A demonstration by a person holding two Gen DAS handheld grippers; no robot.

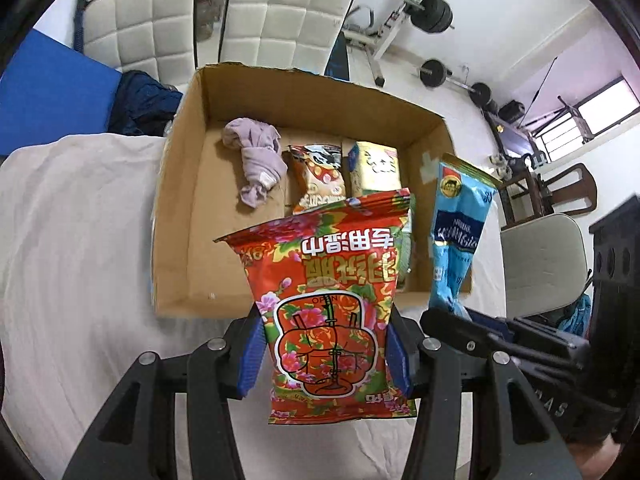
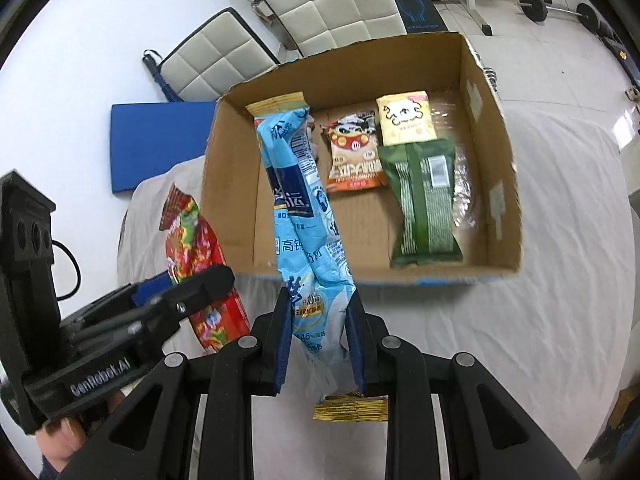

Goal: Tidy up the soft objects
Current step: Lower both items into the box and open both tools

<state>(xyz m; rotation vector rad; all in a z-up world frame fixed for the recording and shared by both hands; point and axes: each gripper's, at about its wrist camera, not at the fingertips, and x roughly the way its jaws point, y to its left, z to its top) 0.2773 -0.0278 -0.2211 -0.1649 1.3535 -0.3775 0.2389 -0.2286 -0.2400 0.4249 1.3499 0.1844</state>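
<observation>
My left gripper is shut on a red flowered snack bag, held up in front of the open cardboard box. My right gripper is shut on a long light-blue pouch that hangs over the box's near wall. The blue pouch also shows to the right in the left wrist view, and the red bag to the left in the right wrist view. Inside the box lie a mauve cloth, an orange snack bag, a yellow pack and a green pack.
The box stands on a bed with a pale sheet. A blue mat and white padded chairs are behind it. Weights and a bench stand on the floor at the back right. A chair is right of the bed.
</observation>
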